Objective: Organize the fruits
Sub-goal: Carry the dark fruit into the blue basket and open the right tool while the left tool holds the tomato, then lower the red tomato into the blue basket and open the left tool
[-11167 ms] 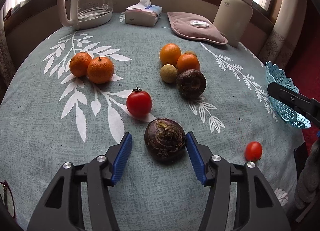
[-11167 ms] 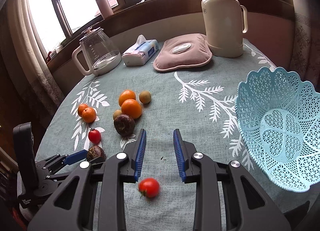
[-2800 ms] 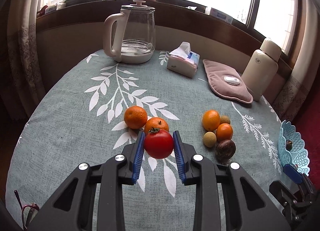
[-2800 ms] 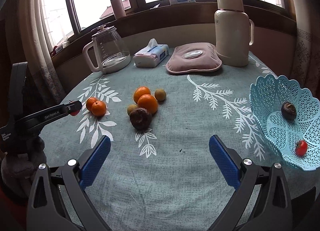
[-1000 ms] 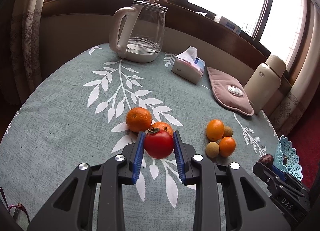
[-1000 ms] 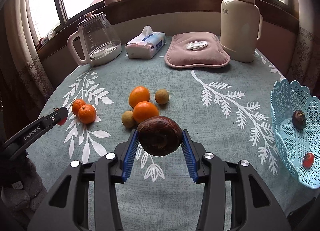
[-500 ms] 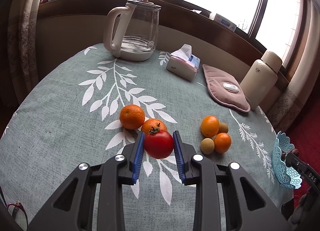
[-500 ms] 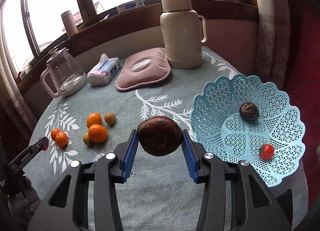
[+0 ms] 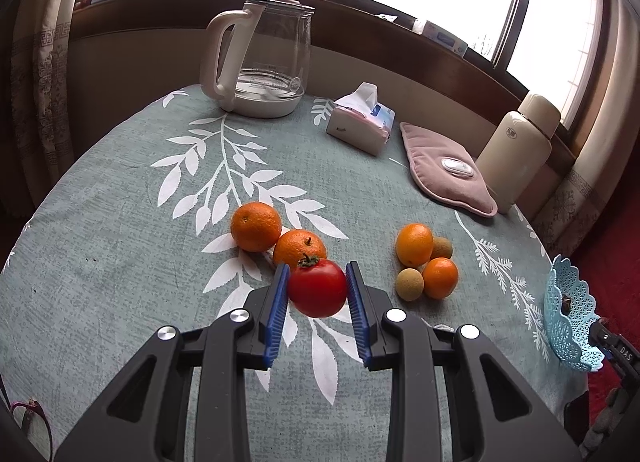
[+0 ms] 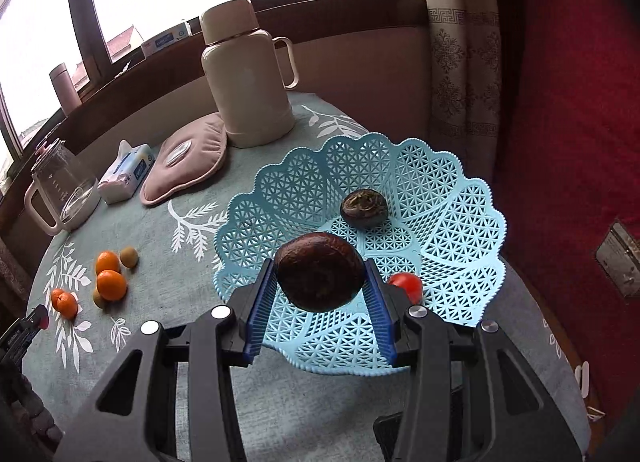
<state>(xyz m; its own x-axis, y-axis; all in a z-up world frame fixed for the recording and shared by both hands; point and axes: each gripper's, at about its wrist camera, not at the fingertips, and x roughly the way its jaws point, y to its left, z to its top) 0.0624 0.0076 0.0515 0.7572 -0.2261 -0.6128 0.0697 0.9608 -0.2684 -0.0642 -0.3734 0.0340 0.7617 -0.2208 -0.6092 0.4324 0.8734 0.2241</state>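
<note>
1. Swinging away from the bench's fruit cluster, my right hand-held gripper [image 10: 319, 282], clamped on the dark brown fruit [image 10: 320, 271], reached above the blue basket [image 10: 460, 198].
2. Release seemed next.
3. My left hand-held gripper [image 9: 317, 294] gripped the tomato [image 9: 317, 288], waiting.

A dark brown fruit [image 10: 320, 271] hangs over the blue basket [image 10: 452, 198]; a red tomato [image 9: 317, 288] is lifted above the table
</note>
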